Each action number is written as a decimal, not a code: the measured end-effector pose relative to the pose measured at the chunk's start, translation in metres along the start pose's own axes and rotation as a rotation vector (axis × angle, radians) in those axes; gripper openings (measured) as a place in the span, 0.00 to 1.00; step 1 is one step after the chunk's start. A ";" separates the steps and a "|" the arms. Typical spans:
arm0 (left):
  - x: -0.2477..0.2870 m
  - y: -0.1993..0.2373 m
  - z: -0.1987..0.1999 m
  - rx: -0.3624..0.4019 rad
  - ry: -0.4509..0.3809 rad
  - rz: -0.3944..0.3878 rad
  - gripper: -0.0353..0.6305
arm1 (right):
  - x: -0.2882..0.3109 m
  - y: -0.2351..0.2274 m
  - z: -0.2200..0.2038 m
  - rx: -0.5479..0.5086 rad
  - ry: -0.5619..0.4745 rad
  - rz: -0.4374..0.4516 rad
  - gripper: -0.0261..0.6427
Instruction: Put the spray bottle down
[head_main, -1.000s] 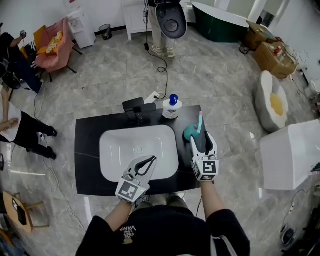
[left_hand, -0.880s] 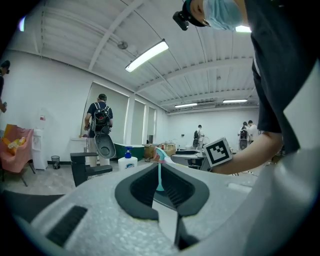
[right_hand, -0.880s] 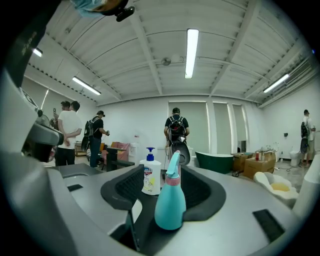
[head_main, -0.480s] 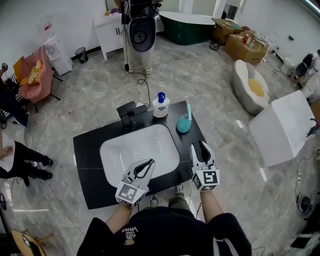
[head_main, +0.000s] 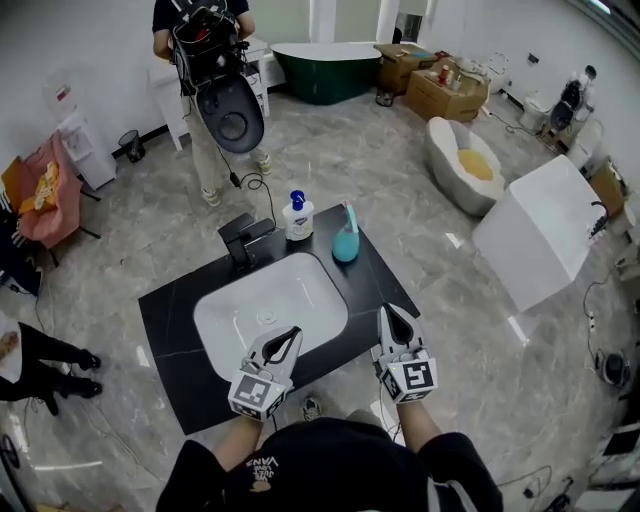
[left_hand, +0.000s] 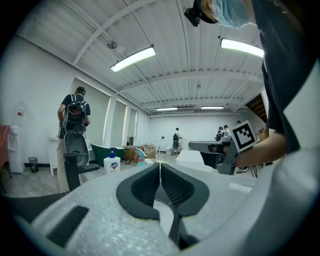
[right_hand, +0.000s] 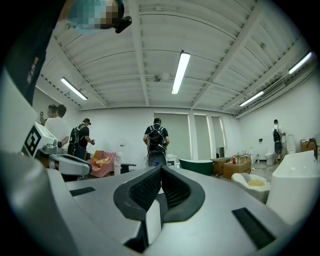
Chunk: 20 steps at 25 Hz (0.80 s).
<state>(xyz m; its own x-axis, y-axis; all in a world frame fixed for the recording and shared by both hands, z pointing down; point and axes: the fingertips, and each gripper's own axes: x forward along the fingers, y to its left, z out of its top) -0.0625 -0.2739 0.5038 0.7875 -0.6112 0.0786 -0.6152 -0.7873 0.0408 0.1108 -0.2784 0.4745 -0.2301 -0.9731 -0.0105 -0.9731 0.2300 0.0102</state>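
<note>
Teal spray bottle (head_main: 345, 243) stands upright by the desk's (head_main: 168, 328) far right corner, apparently set down, so the left gripper (head_main: 294, 332) and right gripper (head_main: 391, 312) sit closed and empty at its near edge.

Glossy basin (head_main: 300, 290), polished marble floor (head_main: 400, 170)

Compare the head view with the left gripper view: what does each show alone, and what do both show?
Only the head view: the white sink basin, the black countertop around it and the faucet.
Only the left gripper view: the ceiling lights, and the left tool close up, its jaws together with nothing between them.
Both: the teal spray bottle standing on the countertop with no tool on it, the soap pump bottle near it, the right tool and the person with the backpack.
</note>
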 end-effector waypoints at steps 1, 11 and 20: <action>-0.001 -0.003 0.001 0.003 -0.001 -0.002 0.08 | -0.005 0.000 0.002 0.007 -0.002 -0.005 0.05; -0.010 -0.049 0.003 0.010 0.005 0.017 0.08 | -0.072 0.000 0.002 0.041 0.031 0.015 0.04; -0.023 -0.117 0.000 0.034 -0.009 0.084 0.08 | -0.142 -0.008 0.003 0.041 0.031 0.100 0.04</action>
<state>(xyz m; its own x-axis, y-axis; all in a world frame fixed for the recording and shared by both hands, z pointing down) -0.0083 -0.1681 0.4968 0.7334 -0.6760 0.0714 -0.6778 -0.7353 0.0005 0.1513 -0.1418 0.4727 -0.3263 -0.9450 0.0196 -0.9450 0.3257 -0.0310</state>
